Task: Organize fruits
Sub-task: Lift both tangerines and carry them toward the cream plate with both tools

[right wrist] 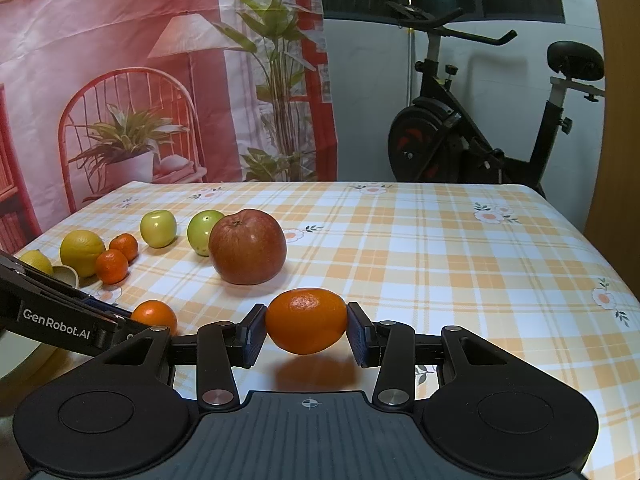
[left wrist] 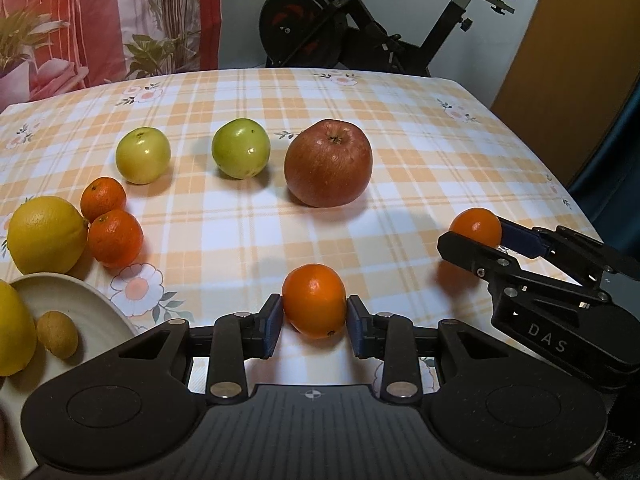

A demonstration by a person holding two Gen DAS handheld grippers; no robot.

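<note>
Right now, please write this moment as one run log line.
left gripper: shut on mandarin | right gripper: shut on mandarin | red apple: on table

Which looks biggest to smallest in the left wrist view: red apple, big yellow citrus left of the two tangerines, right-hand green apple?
1. red apple
2. yellow citrus, close behind; it sits nearer the camera, so the true order is unsure
3. green apple, clearly smallest

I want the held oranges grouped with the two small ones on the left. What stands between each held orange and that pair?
Nothing visible. The left gripper and right gripper each hold an orange; only bare tablecloth lies toward the two small oranges. The red apple sits farther back.
</note>
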